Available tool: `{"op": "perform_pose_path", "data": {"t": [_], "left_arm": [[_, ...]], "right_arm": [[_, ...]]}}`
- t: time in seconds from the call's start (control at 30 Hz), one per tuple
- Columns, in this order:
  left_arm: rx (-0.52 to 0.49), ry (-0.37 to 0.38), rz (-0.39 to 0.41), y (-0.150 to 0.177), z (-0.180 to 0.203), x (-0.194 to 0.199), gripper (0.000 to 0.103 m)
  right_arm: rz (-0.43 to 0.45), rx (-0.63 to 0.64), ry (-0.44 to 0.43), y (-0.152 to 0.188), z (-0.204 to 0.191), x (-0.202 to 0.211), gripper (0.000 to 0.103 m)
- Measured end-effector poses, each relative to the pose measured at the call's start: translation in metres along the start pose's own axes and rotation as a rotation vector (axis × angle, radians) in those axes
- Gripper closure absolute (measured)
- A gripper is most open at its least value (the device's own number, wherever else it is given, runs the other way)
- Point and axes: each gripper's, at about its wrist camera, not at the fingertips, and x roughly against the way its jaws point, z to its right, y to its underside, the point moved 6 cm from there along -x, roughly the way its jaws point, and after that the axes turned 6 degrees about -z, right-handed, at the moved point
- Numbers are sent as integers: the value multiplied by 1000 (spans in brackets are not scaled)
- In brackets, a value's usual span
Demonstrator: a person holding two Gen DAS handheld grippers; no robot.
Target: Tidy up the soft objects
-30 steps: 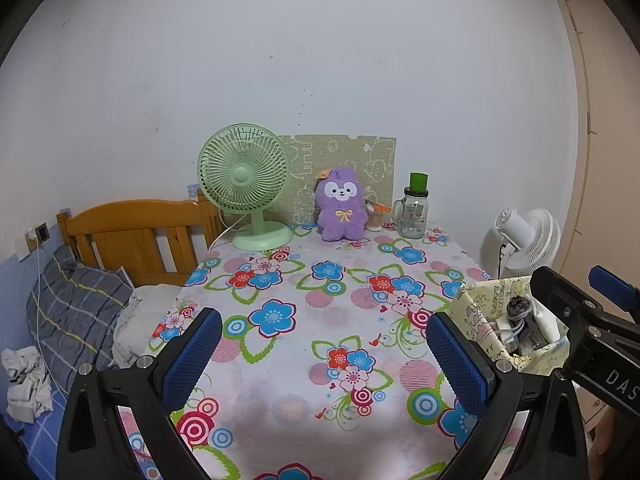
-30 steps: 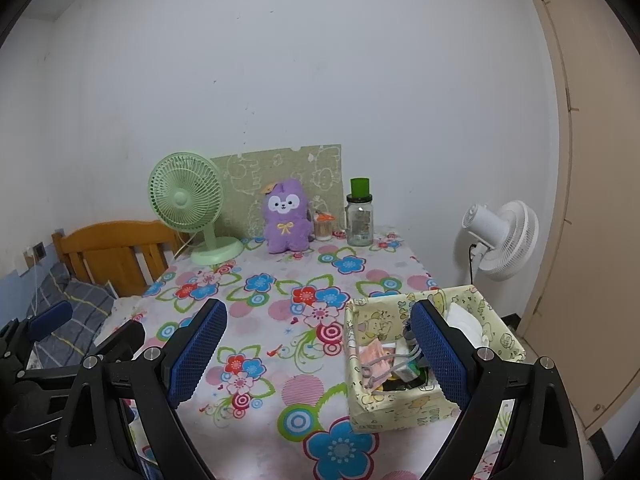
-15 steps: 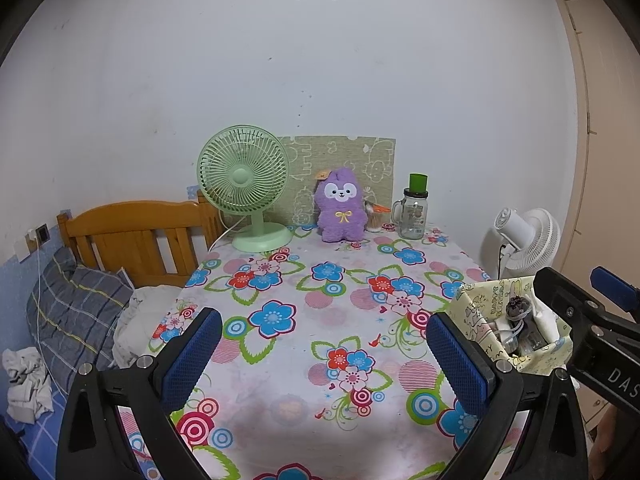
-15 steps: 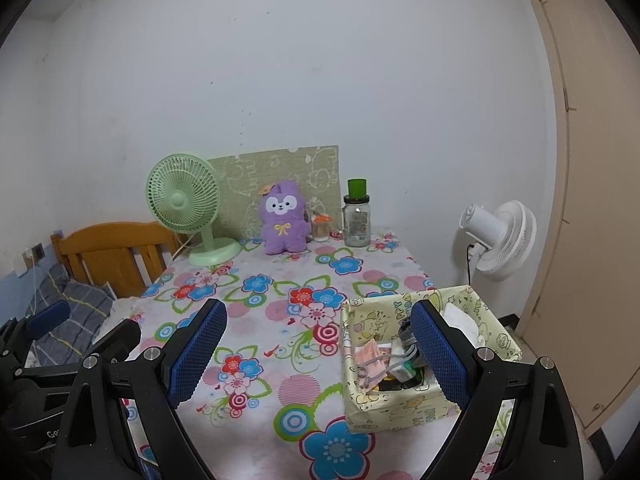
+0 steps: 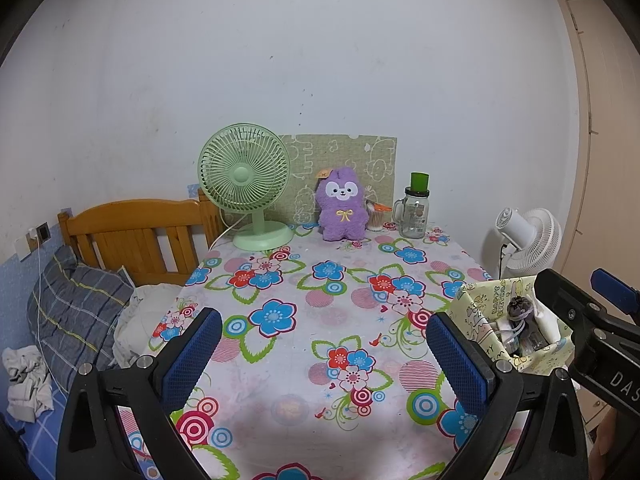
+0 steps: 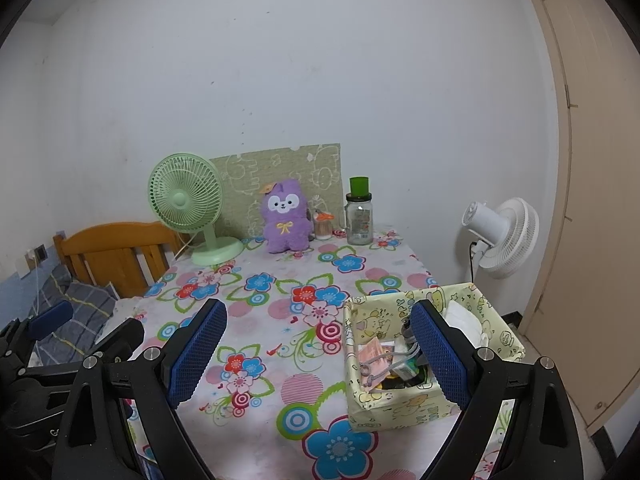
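Observation:
A purple plush toy (image 5: 341,204) (image 6: 285,216) sits upright at the far edge of the flowered table (image 5: 320,320), against a green patterned board. My left gripper (image 5: 322,356) hovers open over the near part of the table, nothing between its blue pads. My right gripper (image 6: 318,350) is open too, its right pad in front of a yellow patterned box (image 6: 404,408) (image 5: 476,312) that holds small items. Each gripper shows at the edge of the other's view. Both are far from the plush toy.
A green desk fan (image 5: 250,184) stands left of the toy, a glass jar with a green lid (image 5: 416,210) to its right. A white fan (image 6: 502,236) stands on the floor beyond the table. A wooden bed headboard (image 5: 132,232) and pillow (image 5: 76,308) lie left.
Both grippers have drifted slightly back and up from the table; the scene looks marginally smaller. Neither gripper has changed its opening.

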Motion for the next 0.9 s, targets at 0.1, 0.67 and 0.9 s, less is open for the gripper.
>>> {"op": "perform_pose_path", "data": {"t": [0.1,0.67,0.9], "left_arm": [[0,0,1,0,0,0,0],[-7,-1,0,0,4,-2,0],[-9,-2,-1,0,6,-3,0]], "right_arm": [[0,0,1,0,0,0,8],[-3,0,5,0,2,0,8],[-5,-1,6,0,2,-1,8]]}}
